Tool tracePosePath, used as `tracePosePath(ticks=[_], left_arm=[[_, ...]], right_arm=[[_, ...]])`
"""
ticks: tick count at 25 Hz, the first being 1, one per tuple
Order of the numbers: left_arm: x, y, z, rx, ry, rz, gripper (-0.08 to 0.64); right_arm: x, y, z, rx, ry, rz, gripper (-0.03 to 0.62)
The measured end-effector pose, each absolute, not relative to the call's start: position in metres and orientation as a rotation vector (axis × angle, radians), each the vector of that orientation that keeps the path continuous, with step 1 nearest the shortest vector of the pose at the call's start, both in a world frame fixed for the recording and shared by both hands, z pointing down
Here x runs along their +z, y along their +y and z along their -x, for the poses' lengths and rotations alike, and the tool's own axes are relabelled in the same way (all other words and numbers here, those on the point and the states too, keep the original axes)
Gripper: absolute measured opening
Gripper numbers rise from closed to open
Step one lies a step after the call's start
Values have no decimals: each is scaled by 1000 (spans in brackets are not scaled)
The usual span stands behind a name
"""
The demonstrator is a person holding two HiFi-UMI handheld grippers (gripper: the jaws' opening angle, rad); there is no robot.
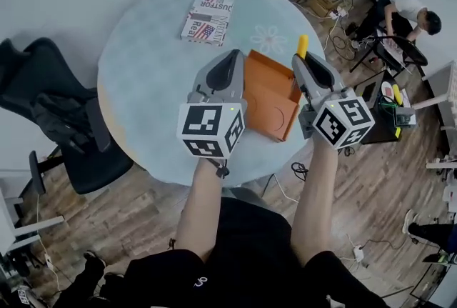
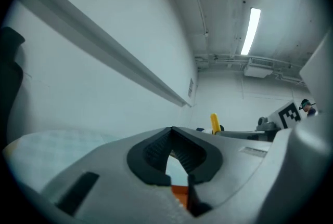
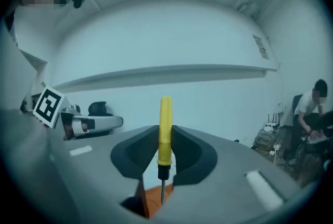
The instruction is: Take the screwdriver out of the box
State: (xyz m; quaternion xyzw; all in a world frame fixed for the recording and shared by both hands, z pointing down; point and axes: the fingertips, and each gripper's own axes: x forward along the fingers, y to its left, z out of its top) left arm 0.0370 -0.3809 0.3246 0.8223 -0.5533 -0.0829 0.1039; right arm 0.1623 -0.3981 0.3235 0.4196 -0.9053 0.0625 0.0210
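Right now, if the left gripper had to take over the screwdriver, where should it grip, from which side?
Grip the screwdriver by the bare top of its yellow handle, probably coming in from the left gripper's own side, fingers across it. The right gripper pinches the lower handle, and the thin shaft below offers little hold.

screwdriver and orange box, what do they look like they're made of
Screwdriver: the handle looks like smooth yellow plastic with a slight sheen and a black collar. Its thin grey shaft is probably metal.
Orange box: likely cardboard or thin plastic, given its matte flat panels with sharp folded edges. The pictures leave this open.
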Motion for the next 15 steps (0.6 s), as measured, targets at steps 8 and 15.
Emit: tracePosePath(ticks=[8,15], left_arm=[[293,-352,-87,-230,-1597,-2525,3],[293,-347,-100,-188,-1558,-2578,3]], right_arm=[[287,-354,-200,228,-2942,-1498,87],[298,-341,-216,225,-2920,-1536,87]])
